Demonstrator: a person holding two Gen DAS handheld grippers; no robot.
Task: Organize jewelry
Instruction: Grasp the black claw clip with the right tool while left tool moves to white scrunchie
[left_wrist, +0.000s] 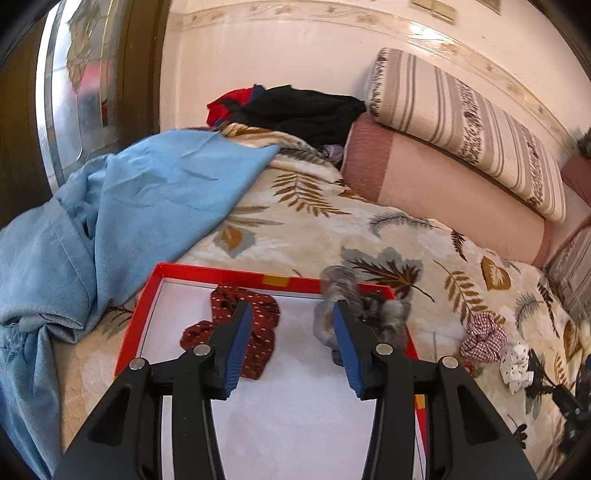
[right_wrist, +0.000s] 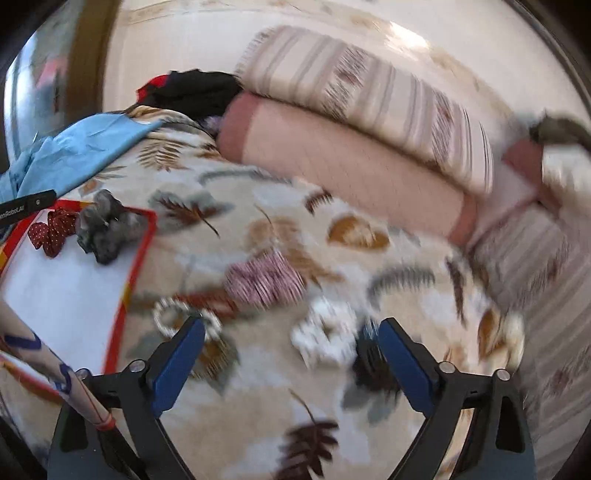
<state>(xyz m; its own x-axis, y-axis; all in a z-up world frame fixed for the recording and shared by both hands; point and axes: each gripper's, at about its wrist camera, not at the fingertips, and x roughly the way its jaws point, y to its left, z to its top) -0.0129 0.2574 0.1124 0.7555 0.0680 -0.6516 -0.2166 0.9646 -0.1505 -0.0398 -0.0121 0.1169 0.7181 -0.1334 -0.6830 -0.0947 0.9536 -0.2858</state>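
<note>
Hovering open-jawed, right gripper (right_wrist: 291, 354) over white scrunchie (right_wrist: 325, 341) (soft, light, squashy). Best pinched across its bunched fabric ring. Left gripper (left_wrist: 291, 332) parted, empty.

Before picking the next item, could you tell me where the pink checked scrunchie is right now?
The pink checked scrunchie lies on the leaf-print bedspread, outside the red-rimmed box to its right in both views, beside a white dotted scrunchie.
</note>
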